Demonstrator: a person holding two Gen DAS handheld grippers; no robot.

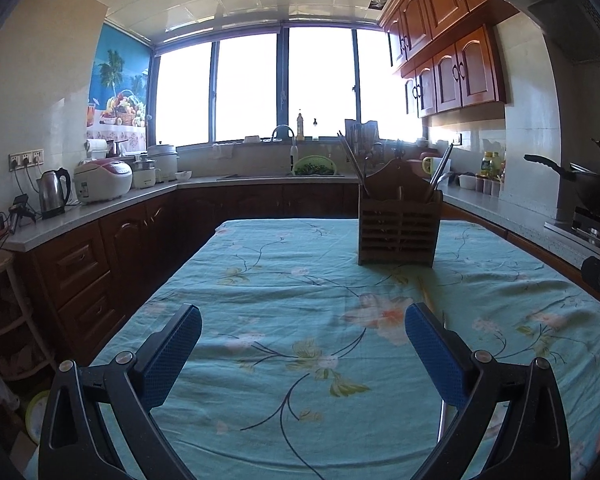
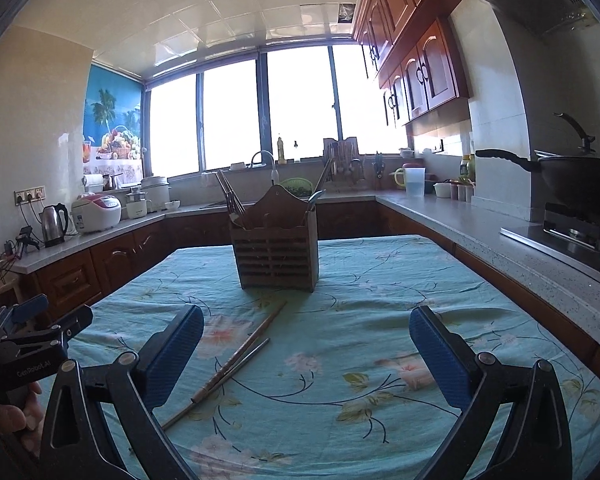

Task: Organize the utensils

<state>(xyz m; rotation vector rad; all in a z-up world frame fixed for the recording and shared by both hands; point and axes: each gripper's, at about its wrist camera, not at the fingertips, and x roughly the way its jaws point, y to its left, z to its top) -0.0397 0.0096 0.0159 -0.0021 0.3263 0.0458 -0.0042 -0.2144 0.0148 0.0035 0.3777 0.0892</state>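
Right claw: jaws spread wide, gripping nothing, hovering over the cloth-covered worktop.
Left claw: likewise wide apart and empty; in the right view only its body shows at the left edge, so its jaws cannot be read from there.
Chopsticks: two lying loose and crossed on the cloth, just ahead of the right claw's left finger; the near ends are cut off behind that finger. The left view shows only a sliver beside its right finger.
Utensil holder: wooden, upright, beyond the chopsticks, with utensils sticking up; which kinds is hard to tell.
Kitchen counter: far behind.
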